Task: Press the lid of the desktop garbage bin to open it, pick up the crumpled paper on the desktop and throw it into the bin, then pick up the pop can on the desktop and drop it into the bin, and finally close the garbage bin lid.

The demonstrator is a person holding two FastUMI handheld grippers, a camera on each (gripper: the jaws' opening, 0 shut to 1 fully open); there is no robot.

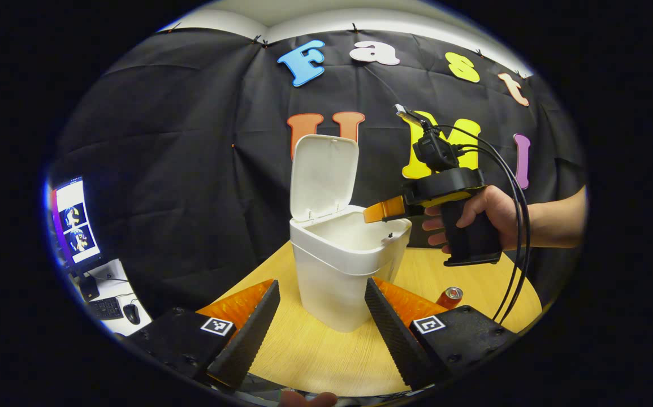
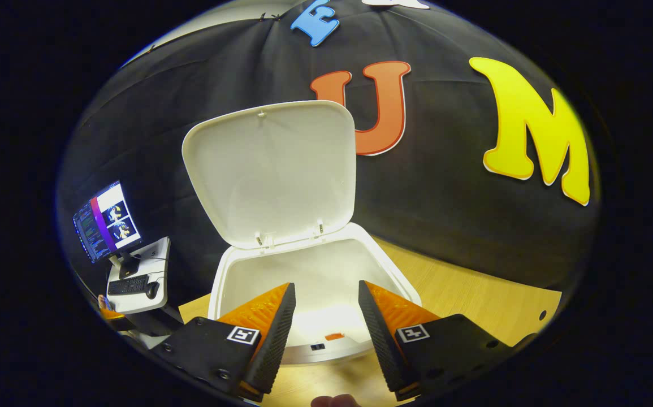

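We see the white plastic desktop bin point(image 1: 340, 265) standing on the round wooden table point(image 1: 326, 362) with its hinged lid point(image 2: 272, 169) upright, so opening is done. Our right gripper point(image 2: 326, 316) hovers over the bin mouth, jaws apart and empty; the left gripper point(image 1: 320, 316) waits near, jaws apart. The red pop can point(image 1: 449, 297) lies beside the bin, still to go in; then the lid needs closing.

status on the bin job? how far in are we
Done: the bin lid stands open. In hand: the right tongs hang open and empty over the bin mouth, so the paper is probably dropped, though no paper is identifiable inside. Left: the pop can lies on the table; then close the lid. Left tongs open, idle.
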